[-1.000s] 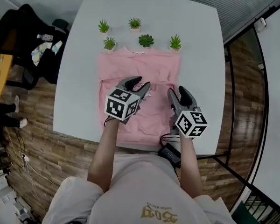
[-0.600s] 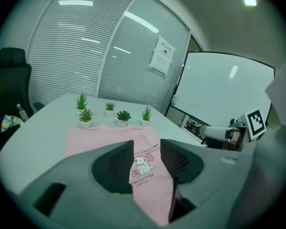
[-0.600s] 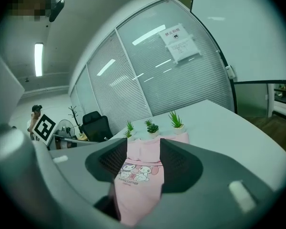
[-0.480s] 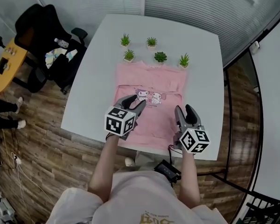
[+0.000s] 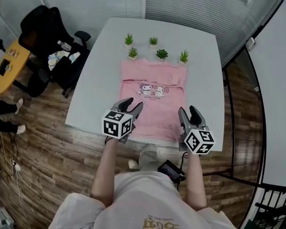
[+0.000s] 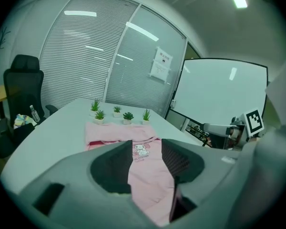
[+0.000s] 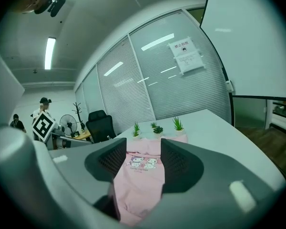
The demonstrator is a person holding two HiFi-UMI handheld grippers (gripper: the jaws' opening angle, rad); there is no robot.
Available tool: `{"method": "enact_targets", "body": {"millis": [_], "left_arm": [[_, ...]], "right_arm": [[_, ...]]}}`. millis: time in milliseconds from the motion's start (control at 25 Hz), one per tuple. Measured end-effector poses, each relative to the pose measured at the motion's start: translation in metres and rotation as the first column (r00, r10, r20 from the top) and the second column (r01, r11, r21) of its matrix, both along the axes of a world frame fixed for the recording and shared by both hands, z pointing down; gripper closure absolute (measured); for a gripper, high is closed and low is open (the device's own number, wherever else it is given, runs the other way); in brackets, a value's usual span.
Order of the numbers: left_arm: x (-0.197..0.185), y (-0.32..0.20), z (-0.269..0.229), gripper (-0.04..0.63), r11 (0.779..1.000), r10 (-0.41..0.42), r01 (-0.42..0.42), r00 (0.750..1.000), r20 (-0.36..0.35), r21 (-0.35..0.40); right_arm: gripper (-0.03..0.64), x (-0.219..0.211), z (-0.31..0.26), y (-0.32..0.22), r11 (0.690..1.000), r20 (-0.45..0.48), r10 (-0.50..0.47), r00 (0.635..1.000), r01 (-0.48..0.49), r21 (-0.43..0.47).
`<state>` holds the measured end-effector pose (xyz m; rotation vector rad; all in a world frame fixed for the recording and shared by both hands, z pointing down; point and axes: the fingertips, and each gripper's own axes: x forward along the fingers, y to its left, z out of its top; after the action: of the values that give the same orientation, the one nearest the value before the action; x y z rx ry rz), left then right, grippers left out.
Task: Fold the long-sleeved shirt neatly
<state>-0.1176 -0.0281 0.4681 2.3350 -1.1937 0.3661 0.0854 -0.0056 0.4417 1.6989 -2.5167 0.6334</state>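
**Left claw** (image 5: 131, 105): hangs in the air over the near left part of the shirt (image 5: 155, 111). Its jaws are apart and widening. Its own view shows pink cloth through the gap, but that cloth lies flat below and ahead, clear of both pads. It grasps nothing.

**Right claw** (image 5: 188, 112): hangs at the shirt's near right corner, about level with the left claw and well apart from it. Its jaws are wide and parting further. Cloth shows through the gap in its own view too, lying ahead on the table (image 5: 95, 94). The pads touch nothing, so the claw is released.

**Shirt:** pink, flat on the white table, ahead of both claws.
- The outline is a plain rectangle, with no sleeve sticking out at either side.
- The cartoon print (image 5: 152, 90) faces up, ahead of the left claw's tips and a little to their right.
- The hem end is nearest the claws and reaches close to the table's near edge. The collar end is farthest.

**Potted plants** (image 5: 162, 54): five small ones standing just past the collar, the farthest things on the table from the claws.

**Office chair** (image 5: 43, 27): black, off the table, far ahead and to the left of the left claw.

**Marker cube** (image 6: 253, 121): the right claw's cube shows off to the right in the left gripper view.
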Motion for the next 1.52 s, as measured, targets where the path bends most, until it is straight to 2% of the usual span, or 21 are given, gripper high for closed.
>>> {"method": "enact_targets", "body": {"millis": [400, 640, 920, 1320, 1520], "left_arm": [[-0.026, 0.055, 0.037, 0.402, 0.998, -0.02, 0.022, 0.999, 0.027, -0.065], [-0.028, 0.083, 0.068, 0.402, 0.992, 0.01, -0.002, 0.998, 0.062, -0.128], [-0.039, 0.111, 0.109, 0.397, 0.976, 0.032, -0.005, 0.992, 0.122, -0.218], [-0.052, 0.123, 0.15, 0.391, 0.958, 0.059, 0.004, 0.975, 0.212, -0.286], [-0.064, 0.122, 0.169, 0.376, 0.934, 0.012, 0.082, 0.966, 0.26, -0.346]], "right_arm": [[0.391, -0.003, 0.046, 0.055, 0.997, -0.069, -0.041, 0.997, 0.036, -0.07], [0.39, -0.004, 0.093, 0.082, 0.983, -0.131, -0.093, 0.987, 0.07, -0.169], [0.389, -0.001, 0.129, 0.103, 0.965, -0.154, -0.126, 0.98, 0.085, -0.249], [0.39, -0.007, 0.174, 0.119, 0.926, -0.211, -0.206, 0.956, 0.12, -0.357], [0.379, -0.003, 0.199, 0.118, 0.909, -0.298, -0.246, 0.922, 0.113, -0.4]]}}
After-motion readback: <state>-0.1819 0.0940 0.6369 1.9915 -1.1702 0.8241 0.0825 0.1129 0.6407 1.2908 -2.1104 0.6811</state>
